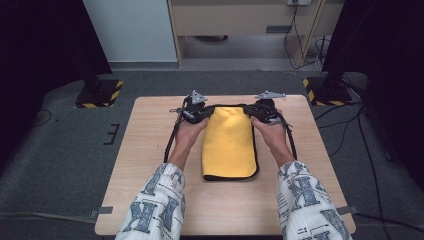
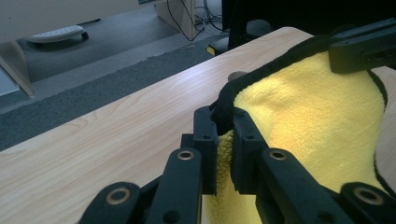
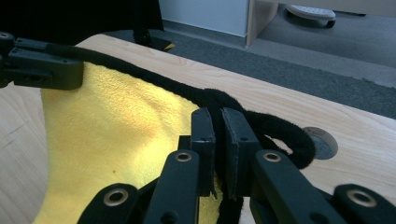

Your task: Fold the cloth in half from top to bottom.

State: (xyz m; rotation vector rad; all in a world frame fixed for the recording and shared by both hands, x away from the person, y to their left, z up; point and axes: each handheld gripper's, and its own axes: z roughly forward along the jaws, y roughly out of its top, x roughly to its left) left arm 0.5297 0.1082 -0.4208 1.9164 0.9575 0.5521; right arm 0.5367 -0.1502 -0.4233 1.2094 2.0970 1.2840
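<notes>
Holding a yellow cloth [image 1: 229, 142] with both tools, one far corner each. Left tool [image 1: 196, 114] is clamped on the far-left corner; in the left gripper view [image 2: 224, 140] the jaws are nearly together with the black-trimmed edge [image 2: 229, 100] pinched between the pads. Right tool [image 1: 264, 114] is clamped on the far-right corner; in the right gripper view [image 3: 217, 140] the jaws are narrow, with the black trim [image 3: 275, 128] bunched in and just beyond them.

Cloth position, relative to the worktop [image 1: 150, 150]: roughly centre, long axis running away from me, far edge close to the worktop's far edge. It looks folded double, with the fold at the near end and a black border all round. The far edge is lifted slightly off the worktop and stretched between the two tools; the near end lies flat.

My left hand [image 1: 187, 132] sits just left of the cloth, and my right hand [image 1: 270, 134] sits just right of it. A round grey cable port [image 3: 322, 142] in the worktop sits just beyond the right corner of the cloth.
</notes>
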